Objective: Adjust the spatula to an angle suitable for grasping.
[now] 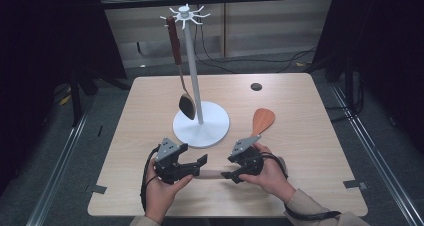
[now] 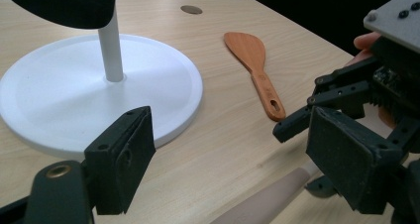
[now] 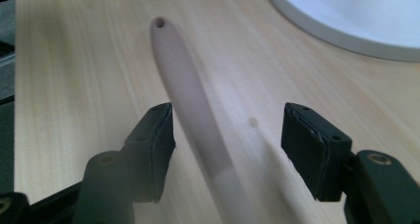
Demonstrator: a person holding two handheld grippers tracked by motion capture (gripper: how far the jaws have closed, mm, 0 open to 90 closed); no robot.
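Handle (image 3: 190, 97), pale pink, lies flat on the table (image 1: 310, 151) between our two grippers, low in the high view's centre; its long axis runs side to side there, its holed tip toward our left gripper (image 2: 237, 169). We hold both sets of jaws wide apart, and our right gripper (image 3: 228, 149) straddles the handle without touching. Above stands the white rack (image 1: 200, 126), a dark ladle (image 1: 186, 105) hanging from it; a wooden spatula (image 1: 262, 121) lies right of its base.

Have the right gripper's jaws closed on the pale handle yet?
No, in the right gripper view the right gripper stands open, its jaws either side of the pale handle with a clear gap to one jaw.
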